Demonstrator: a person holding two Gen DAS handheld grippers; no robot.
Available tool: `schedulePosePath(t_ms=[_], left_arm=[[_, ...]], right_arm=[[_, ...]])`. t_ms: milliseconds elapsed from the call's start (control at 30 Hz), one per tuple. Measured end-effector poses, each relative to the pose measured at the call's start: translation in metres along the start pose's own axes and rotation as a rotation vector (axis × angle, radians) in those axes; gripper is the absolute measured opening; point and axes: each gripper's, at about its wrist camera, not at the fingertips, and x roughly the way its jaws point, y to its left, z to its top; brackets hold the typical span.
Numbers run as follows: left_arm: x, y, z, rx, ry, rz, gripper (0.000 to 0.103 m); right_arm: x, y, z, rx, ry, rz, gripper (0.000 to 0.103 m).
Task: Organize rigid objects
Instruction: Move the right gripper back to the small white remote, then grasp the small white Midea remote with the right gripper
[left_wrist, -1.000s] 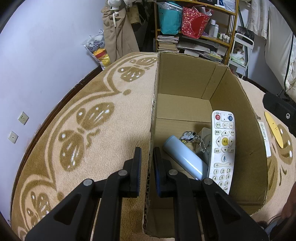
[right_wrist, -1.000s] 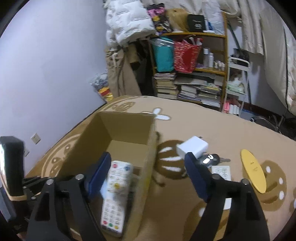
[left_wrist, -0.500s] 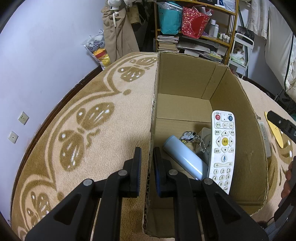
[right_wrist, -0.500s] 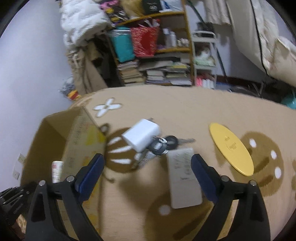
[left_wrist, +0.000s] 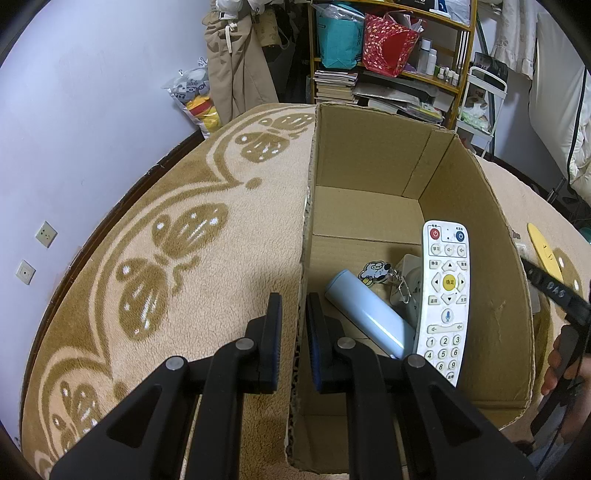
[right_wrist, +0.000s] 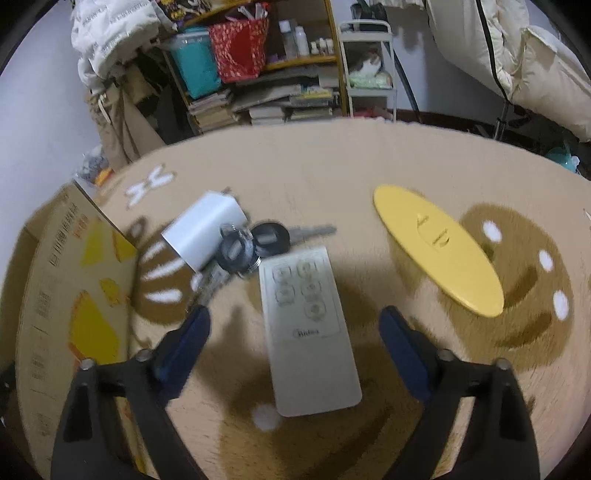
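The right gripper (right_wrist: 293, 334) hovered spread over the "Midea" remote (right_wrist: 308, 328) while the left gripper (left_wrist: 294, 334) pinched the cardboard box (left_wrist: 308, 206) wall.

The grey remote (right_wrist: 308, 328) reads "Midea"; the white remote (left_wrist: 444, 295) shows digits 1–9.

Matt corrugated cardboard box (left_wrist: 373, 177); plush, fuzzy carpet (left_wrist: 207, 236); smooth glossy plastic white remote (left_wrist: 445, 291); satin pale-blue bottle (left_wrist: 369, 314); matt grey plastic slim remote (right_wrist: 310, 328); shiny metal keys (right_wrist: 258, 240).
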Motion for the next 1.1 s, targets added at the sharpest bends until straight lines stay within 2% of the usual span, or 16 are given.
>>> schedulePosePath(t_ms=[33, 133, 200, 233, 467, 600, 733, 1100], left_arm=[[0.0, 0.0, 0.0, 0.0, 0.0, 0.0, 0.013], [0.0, 0.0, 0.0, -0.001, 0.001, -0.001, 0.013], [0.0, 0.0, 0.0, -0.001, 0.0, -0.001, 0.013], [0.0, 0.0, 0.0, 0.0, 0.0, -0.001, 0.013], [0.0, 0.0, 0.0, -0.002, 0.001, -0.002, 0.013], [0.0, 0.001, 0.0, 0.0, 0.0, 0.0, 0.013], [0.0, 0.001, 0.0, -0.001, 0.0, -0.001, 0.013], [0.0, 0.001, 0.0, 0.0, 0.001, -0.001, 0.013]], right_arm=[[0.004, 0.0, -0.001, -0.004, 0.016, -0.001, 0.077], [0.013, 0.004, -0.004, -0.03, 0.047, -0.014, 0.07], [0.015, 0.006, -0.006, -0.058, 0.053, -0.045, 0.06], [0.016, 0.008, -0.007, -0.08, 0.064, -0.075, 0.052], [0.005, 0.005, -0.007, -0.051, 0.056, -0.052, 0.051], [-0.01, 0.011, -0.001, -0.058, 0.013, -0.046, 0.051], [-0.03, 0.019, 0.006, -0.054, -0.036, 0.004, 0.051], [-0.081, 0.086, 0.009, -0.21, -0.157, 0.127, 0.051]])
